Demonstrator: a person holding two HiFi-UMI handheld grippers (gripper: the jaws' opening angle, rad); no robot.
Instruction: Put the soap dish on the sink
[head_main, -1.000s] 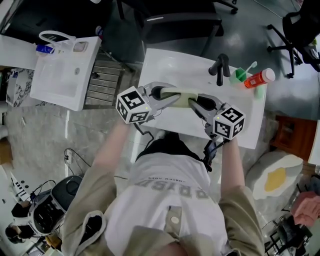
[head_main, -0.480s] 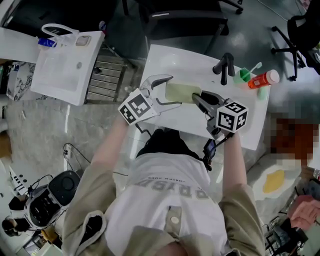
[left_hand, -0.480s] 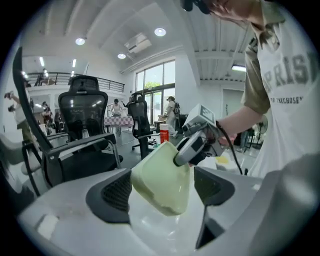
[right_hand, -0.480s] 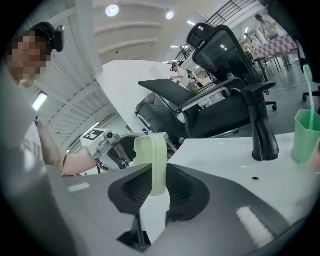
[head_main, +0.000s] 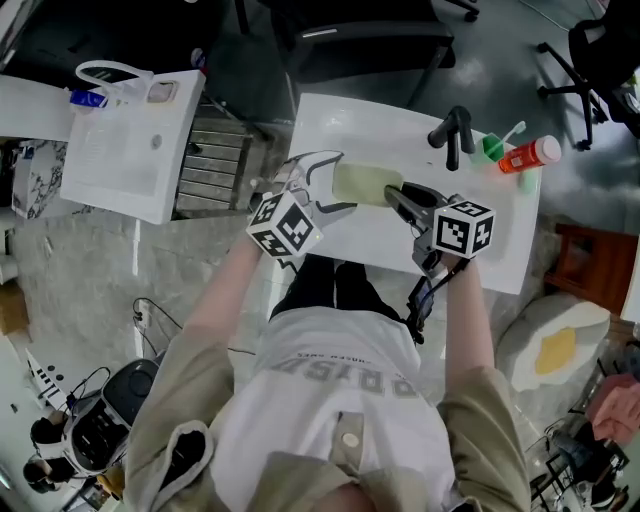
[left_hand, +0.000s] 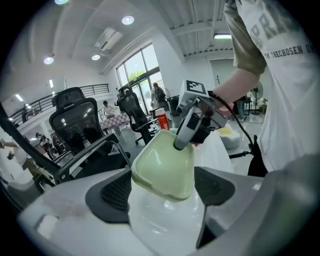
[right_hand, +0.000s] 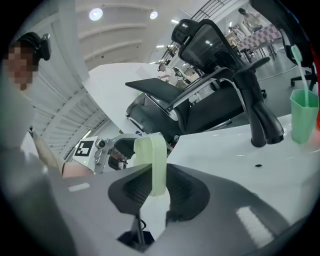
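A: What is the head view showing?

B: The person is holding the pale green soap dish (head_main: 365, 183) over the white sink (head_main: 400, 125), near the black faucet (head_main: 455, 132). The right gripper (head_main: 395, 198) is clamping one end of the dish. The left gripper (head_main: 345, 182) is standing spread around the other end.

A: And the left gripper view?

B: Its jaws have just been opening. The dish is hanging tilted between them, and the pads are standing wide at either side, not squeezing it. The right gripper is pinching the far rim.

A: The right gripper view?

B: Both pads are pressing on the dish's edge. A green cup (right_hand: 304, 120) is standing just beside the faucet.
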